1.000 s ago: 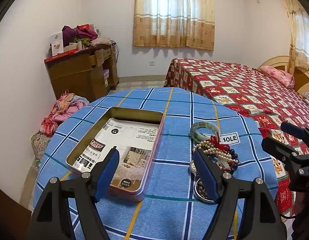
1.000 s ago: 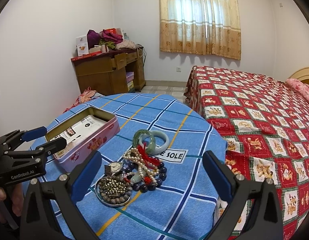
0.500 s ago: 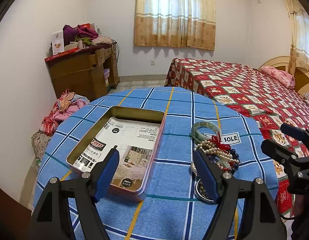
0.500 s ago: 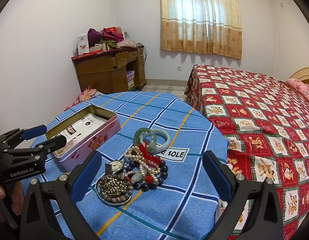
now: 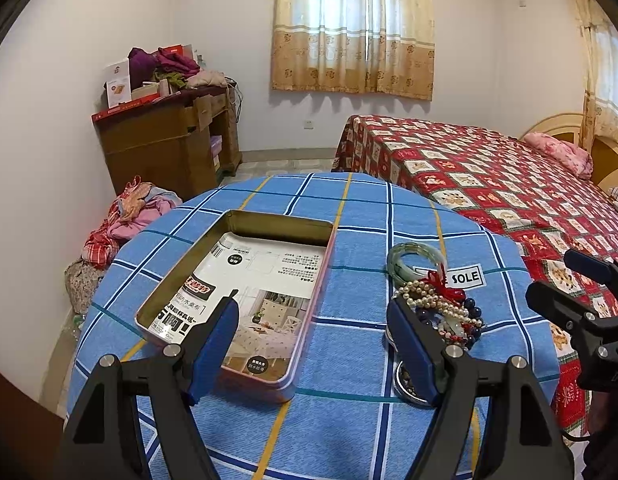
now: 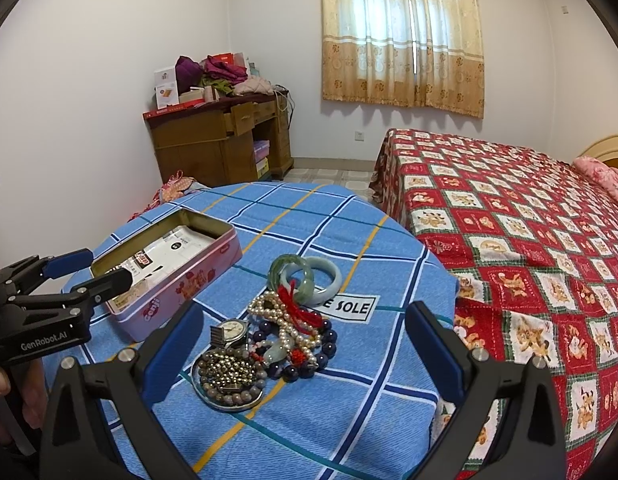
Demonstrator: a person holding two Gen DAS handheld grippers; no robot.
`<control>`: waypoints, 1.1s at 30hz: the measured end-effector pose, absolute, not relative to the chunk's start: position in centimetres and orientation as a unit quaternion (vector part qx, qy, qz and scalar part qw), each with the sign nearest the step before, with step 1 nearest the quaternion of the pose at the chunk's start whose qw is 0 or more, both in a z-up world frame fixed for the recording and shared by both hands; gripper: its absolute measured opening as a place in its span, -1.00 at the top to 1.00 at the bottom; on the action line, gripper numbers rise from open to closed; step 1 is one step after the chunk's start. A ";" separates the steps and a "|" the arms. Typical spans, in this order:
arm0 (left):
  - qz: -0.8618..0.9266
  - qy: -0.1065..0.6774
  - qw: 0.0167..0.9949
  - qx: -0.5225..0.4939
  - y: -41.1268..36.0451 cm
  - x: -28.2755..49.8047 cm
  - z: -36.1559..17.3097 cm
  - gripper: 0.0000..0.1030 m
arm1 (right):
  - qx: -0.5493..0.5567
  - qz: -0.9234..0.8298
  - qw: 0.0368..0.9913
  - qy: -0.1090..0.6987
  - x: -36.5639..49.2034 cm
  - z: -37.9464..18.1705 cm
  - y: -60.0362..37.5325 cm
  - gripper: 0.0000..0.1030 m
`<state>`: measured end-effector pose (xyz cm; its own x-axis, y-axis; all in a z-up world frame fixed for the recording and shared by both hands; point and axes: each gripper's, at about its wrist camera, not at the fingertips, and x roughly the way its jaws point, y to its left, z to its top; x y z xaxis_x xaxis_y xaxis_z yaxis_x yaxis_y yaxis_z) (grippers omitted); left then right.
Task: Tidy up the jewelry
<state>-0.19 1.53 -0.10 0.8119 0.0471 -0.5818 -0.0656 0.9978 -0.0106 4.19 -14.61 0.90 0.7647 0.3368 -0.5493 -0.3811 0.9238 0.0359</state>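
**Both grippers held apart above the jewelry desk**

The left gripper (image 5: 311, 344) is seen released, nothing between its blue pads; its left pad is set over the near end of the open tin (image 5: 245, 300), in which a printed sheet is laid; just past its right pad the jewelry pile (image 5: 441, 308) is found on the blue checked desk (image 5: 349, 216). The right gripper (image 6: 307, 354) is likewise spread wide and grips nothing; between its fingers, slightly ahead, lie the watch (image 6: 231, 330), a dish of dark beads (image 6: 229, 380), a pearl strand (image 6: 277, 316) and, farther ahead, two jade bangles (image 6: 309, 278); to its right the red patterned bed (image 6: 529, 240) is seen.
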 end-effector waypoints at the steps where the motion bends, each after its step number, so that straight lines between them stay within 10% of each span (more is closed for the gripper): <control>1: 0.030 0.306 0.952 -0.015 1.6 -0.2 -0.1 -0.49 | -0.039 0.191 0.939 0.285 4.2 0.8 -14.6 -0.99; 22: 0.033 0.324 0.945 -0.014 1.6 0.7 -1.3 -0.49 | -0.048 0.187 0.934 0.302 4.5 -0.8 -14.5 -0.99; 33: 0.006 0.341 0.940 0.015 -0.7 3.4 -3.3 -0.49 | -0.080 0.192 0.908 0.363 8.4 -4.3 -14.2 -0.25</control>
